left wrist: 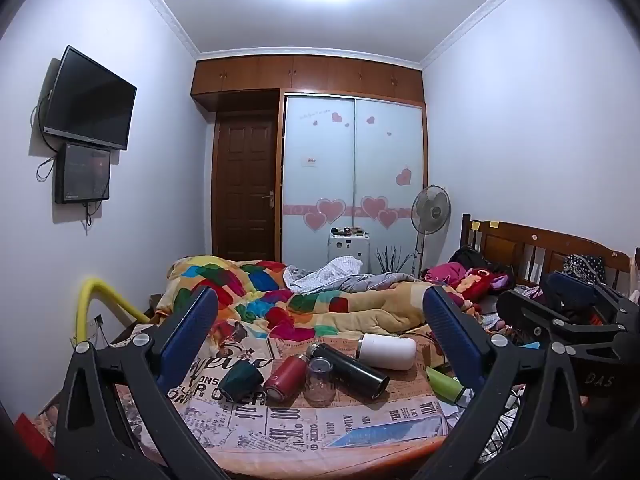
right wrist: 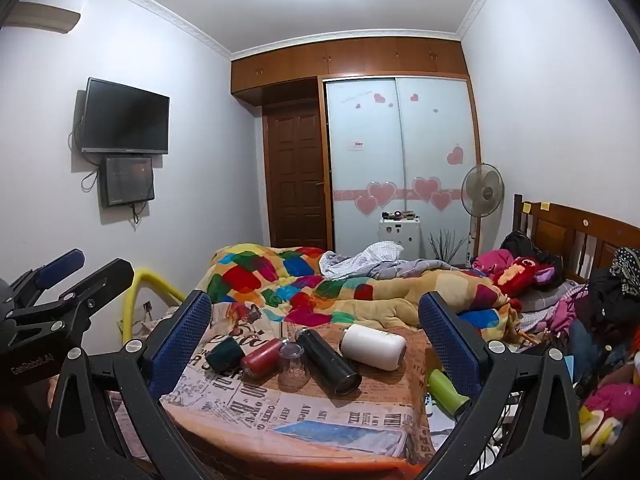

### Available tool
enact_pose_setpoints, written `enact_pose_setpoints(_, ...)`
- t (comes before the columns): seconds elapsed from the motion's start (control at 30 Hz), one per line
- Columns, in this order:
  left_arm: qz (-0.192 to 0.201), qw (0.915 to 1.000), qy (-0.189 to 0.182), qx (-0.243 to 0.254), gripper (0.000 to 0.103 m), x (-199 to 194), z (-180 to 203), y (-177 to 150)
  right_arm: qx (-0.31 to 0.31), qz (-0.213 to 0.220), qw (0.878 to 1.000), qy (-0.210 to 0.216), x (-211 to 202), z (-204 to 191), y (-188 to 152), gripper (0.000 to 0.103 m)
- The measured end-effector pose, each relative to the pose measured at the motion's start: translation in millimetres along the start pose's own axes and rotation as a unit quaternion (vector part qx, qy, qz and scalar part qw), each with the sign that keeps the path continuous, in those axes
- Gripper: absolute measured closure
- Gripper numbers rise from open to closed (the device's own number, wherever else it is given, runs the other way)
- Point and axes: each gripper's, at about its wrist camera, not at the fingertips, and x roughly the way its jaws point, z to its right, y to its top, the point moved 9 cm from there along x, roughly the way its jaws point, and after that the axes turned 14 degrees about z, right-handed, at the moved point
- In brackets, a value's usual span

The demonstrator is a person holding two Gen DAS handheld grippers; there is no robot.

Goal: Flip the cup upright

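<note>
Several cups lie on a newspaper-print cloth (left wrist: 304,420) over a small table. A dark green cup (left wrist: 240,380) (right wrist: 225,354), a red cup (left wrist: 285,378) (right wrist: 261,359), a black flask (left wrist: 348,370) (right wrist: 328,360), a white cup (left wrist: 386,352) (right wrist: 373,346) and a green cup (left wrist: 444,385) (right wrist: 446,391) lie on their sides. A clear glass (left wrist: 319,380) (right wrist: 293,365) stands mouth down. My left gripper (left wrist: 320,340) is open and empty, above and short of the cups. My right gripper (right wrist: 316,336) is open and empty too.
A bed with a colourful quilt (left wrist: 280,292) lies behind the table. A wooden headboard (left wrist: 540,248) and piled clothes are at the right. A yellow tube (left wrist: 104,296) stands at the left by the wall. A fan (left wrist: 430,210) stands by the wardrobe.
</note>
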Motion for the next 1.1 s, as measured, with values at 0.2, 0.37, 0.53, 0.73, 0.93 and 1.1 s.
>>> enact_pose_setpoints(0.2,-0.001,1.0,0.008,-0.002,0.0,0.0,-1.1,-4.0,-0.001,-0.004,1.0,0.0,0.6,-0.9,-0.4,0.0)
enact_pose_setpoints(0.37,-0.004,0.9999,0.013,-0.002,0.0,3.7,3.2,-14.4,0.0,-0.003,1.0,0.0,0.4,-1.6,-0.8,0.0)
enact_pose_setpoints(0.53,-0.006,0.9998,0.014,-0.009,0.0,0.8,-4.1,-8.5,0.001,-0.004,1.0,0.0,0.5,-2.0,-1.9,0.0)
enact_pose_setpoints(0.73,-0.01,0.9998,0.016,-0.001,0.0,2.9,-2.3,-10.2,0.001,-0.004,1.0,0.0,0.4,-2.5,-2.4,0.0)
enact_pose_setpoints(0.93,-0.019,0.9997,0.017,-0.004,0.0,7.0,-1.8,-12.9,0.001,-0.004,1.0,-0.001,0.6,-3.0,-2.2,0.0)
enact_pose_setpoints(1.1,-0.02,0.9996,0.018,-0.005,0.0,8.0,-1.5,-12.7,0.001,-0.004,1.0,0.0,0.5,-3.1,-2.1,0.0)
